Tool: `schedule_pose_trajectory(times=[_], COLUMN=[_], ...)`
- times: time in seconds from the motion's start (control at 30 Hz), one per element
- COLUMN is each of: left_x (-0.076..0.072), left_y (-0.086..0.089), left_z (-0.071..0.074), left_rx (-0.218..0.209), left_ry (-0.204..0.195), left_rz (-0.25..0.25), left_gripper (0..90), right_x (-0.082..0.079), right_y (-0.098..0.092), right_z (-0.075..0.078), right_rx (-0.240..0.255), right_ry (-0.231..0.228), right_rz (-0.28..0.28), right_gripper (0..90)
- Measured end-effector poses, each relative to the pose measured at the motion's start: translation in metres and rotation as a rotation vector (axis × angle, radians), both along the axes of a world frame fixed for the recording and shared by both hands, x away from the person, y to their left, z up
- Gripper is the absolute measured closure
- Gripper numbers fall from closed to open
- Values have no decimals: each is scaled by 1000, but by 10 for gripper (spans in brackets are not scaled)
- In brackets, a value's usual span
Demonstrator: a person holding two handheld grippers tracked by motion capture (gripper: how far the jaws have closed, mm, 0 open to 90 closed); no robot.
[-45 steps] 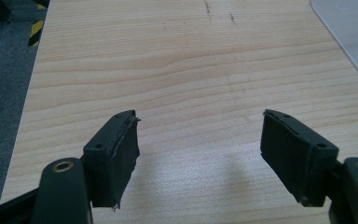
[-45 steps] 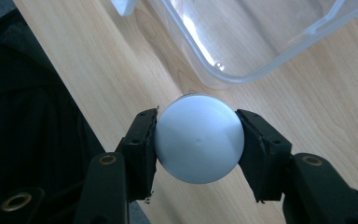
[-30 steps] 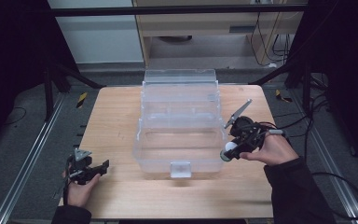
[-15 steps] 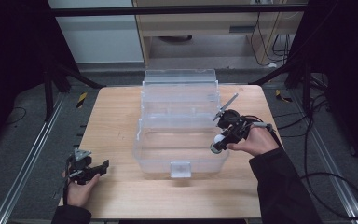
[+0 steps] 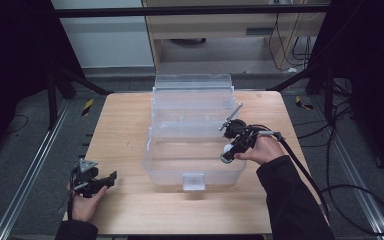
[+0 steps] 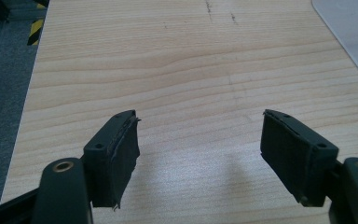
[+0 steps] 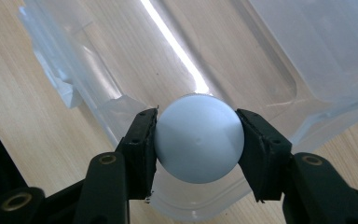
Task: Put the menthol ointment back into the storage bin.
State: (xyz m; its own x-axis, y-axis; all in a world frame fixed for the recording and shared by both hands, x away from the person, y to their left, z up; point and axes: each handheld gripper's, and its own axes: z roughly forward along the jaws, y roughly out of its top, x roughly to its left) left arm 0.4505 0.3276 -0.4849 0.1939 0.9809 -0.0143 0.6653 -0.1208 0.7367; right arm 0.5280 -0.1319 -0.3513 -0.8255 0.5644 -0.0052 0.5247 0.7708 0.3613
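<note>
A clear plastic storage box (image 5: pixel 192 155) stands open in the middle of the wooden table, its lid (image 5: pixel 192 92) folded back behind it. My right gripper (image 5: pixel 227 156) is shut on a white ball (image 7: pixel 198 137), which hangs over the box's right rim (image 7: pixel 121 109). In the high view the white ball (image 5: pixel 227 153) sits just above that rim. My left gripper (image 5: pixel 111 176) rests low at the table's front left corner, jaws wide open with nothing between its pads (image 6: pixel 121 149).
The wooden table (image 5: pixel 125 130) has bare board to the left and in front of the box. Metal rails (image 5: pixel 25 170) run along the floor on both sides. A black cable (image 5: pixel 330 175) trails from the right gripper off the table's right edge.
My right gripper has moved left and slightly forward with the ball, from beside the box to over its right rim. The left gripper has stayed put.
</note>
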Motion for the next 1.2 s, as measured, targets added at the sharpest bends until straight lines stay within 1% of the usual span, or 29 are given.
schedule_pose_trajectory(times=[0.07, 0.17, 0.27, 0.43, 0.47, 0.5, 0.6, 0.77, 0.87, 0.93, 0.97, 1.2], left_x=[0, 0, 0, 0, 0, 0, 0, 0, 0, 0, 0, 0], left_y=[0, 0, 0, 0, 0, 0, 0, 0, -1, -1, -1, 0], left_z=[0, 0, 0, 0, 0, 0, 0, 0, 0, 0, 0, 0], left_rx=[-1, 0, 0, 1, 2, 2, 2, 2, 3, 4, 4, 3], left_ry=[0, 0, 0, 0, 0, 1, 1, 1, 2, 2, 3, 2], left_rz=[0, -1, 0, -1, -1, -1, -2, -2, -2, -4, -4, -2], left_gripper=[271, 271, 271, 271, 271, 271, 271, 271, 271, 271, 271, 272], right_x=[1, 3, 3, 3, 3, 3, 3, 2, 2, 2, 1, 1], right_y=[1, 0, -2, -6, -6, -7, -8, -10, -12, -13, -12, -11], right_z=[-4, -11, -17, -26, -28, -30, -35, -40, -42, -44, -44, -48], right_rx=[-5, 5, -15, -18, -22, -24, -33, -44, -51, -47, -47, -60], right_ry=[7, 16, 21, 30, 35, 31, 30, 43, 44, 45, 53, 52], right_rz=[-1, -7, -14, -11, -20, -10, -8, -5, -3, 3, -3, 22], right_gripper=[505, 505, 505, 505, 505, 505, 505, 505, 505, 505, 504, 504])
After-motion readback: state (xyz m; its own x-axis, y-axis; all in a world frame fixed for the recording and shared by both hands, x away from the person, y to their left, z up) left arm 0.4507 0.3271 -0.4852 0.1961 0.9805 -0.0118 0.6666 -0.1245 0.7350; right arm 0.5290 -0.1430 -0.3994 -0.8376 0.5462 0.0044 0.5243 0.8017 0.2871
